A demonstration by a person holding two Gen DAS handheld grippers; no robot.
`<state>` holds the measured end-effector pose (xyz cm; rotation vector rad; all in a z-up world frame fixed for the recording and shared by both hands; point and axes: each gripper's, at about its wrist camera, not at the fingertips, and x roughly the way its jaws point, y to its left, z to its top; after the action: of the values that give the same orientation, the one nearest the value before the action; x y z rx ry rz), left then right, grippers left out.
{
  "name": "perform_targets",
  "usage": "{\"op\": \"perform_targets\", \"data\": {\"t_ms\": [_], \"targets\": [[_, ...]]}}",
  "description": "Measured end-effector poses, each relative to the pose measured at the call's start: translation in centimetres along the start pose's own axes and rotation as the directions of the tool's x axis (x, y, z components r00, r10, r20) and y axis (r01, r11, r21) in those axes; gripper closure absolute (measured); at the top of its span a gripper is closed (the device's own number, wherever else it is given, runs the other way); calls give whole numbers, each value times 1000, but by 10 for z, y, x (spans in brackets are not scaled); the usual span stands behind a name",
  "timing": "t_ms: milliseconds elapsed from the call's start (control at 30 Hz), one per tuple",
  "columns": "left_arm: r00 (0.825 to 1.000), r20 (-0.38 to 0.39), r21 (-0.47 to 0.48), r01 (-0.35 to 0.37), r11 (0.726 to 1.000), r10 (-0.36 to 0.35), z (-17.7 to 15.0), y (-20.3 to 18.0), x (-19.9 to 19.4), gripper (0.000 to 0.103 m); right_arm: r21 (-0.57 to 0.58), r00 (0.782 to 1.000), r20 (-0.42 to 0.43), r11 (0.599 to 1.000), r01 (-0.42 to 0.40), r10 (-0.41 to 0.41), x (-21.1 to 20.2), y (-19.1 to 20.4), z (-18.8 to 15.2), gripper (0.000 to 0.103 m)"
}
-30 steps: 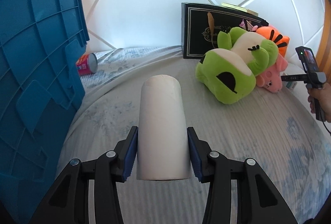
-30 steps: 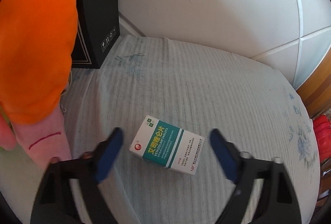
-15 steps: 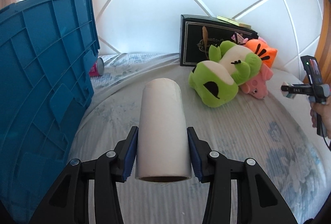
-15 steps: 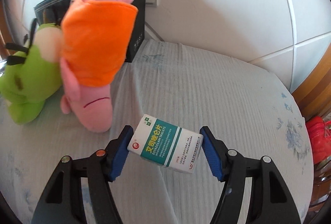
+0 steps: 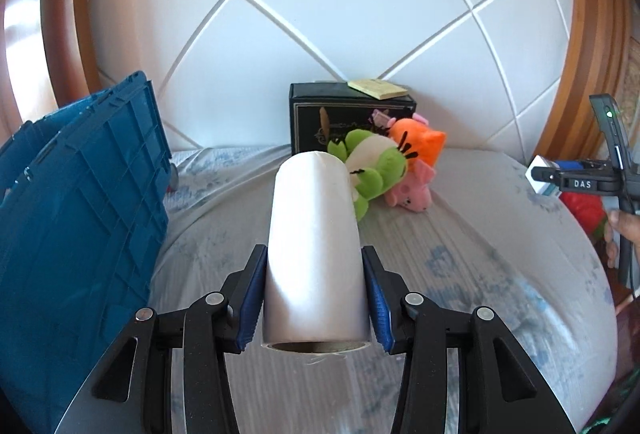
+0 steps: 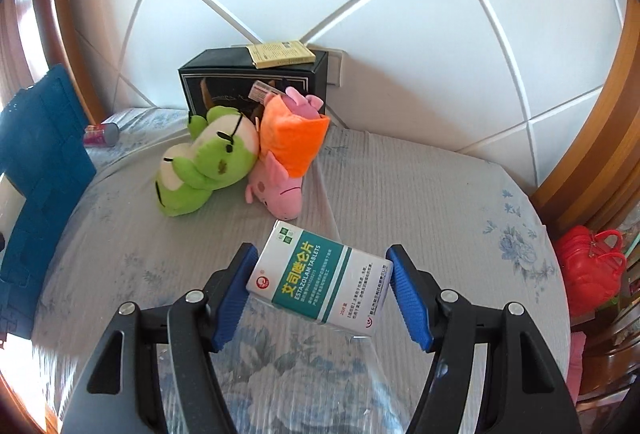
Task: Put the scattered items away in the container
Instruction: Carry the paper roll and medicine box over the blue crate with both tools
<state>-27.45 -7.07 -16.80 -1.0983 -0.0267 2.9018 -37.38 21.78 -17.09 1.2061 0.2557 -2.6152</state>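
1. Across the lower frame of both views a grey flowered bedspread (image 6: pixel 400 185) covers the bed, with a white quilted headboard (image 5: pixel 320 13) behind it and a curved wooden frame (image 6: pixel 600 105) at the sides.
2. At left in the left view the blue crate (image 5: pixel 76 226) stands tilted on the bed's edge.
3. At mid-frame a black box (image 6: pixel 240 85) leans on the headboard; the green plush (image 6: pixel 204 165) and the orange-pink plush (image 6: pixel 288 153) lie touching before it, and a pink can (image 6: pixel 102 135) lies near the crate.
4. The bedspread right of the plushes is bare, and a red bag (image 6: pixel 588 266) sits past the right edge.
5. The left gripper (image 5: pixel 316 298) clamps the white roll (image 5: pixel 316 250); the right gripper (image 6: pixel 320 290) clamps the pill box (image 6: pixel 320 278), held skewed.
6. A second ago the pill box lay on the bed between parted jaws; both views now take in far more bed and headboard.
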Motion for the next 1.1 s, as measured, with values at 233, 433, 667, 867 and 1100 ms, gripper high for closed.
{"op": "perform_targets", "data": {"t_ms": [233,433,667,867,1100], "targets": [[999,27,29,40,999,-41,7,-18,-46,58,8,1000,29,1000,-1,1,-82,10,-21,38],[996,35,58,84,995,-86,0,-41,-76,58,9,998,62,1000,3,-3,-139,24,-49,38],[994,51,77,91,993,-95,-2,-57,-105,58,12,994,112,1000,-8,6,-193,33,-77,38],[994,64,79,79,994,-84,0,-62,-125,58,23,989,147,1000,-14,10,-216,35,-94,38],[997,60,119,51,992,-59,-1,-68,-139,58,68,986,161,997,-48,36,-223,32,-106,38]]}}
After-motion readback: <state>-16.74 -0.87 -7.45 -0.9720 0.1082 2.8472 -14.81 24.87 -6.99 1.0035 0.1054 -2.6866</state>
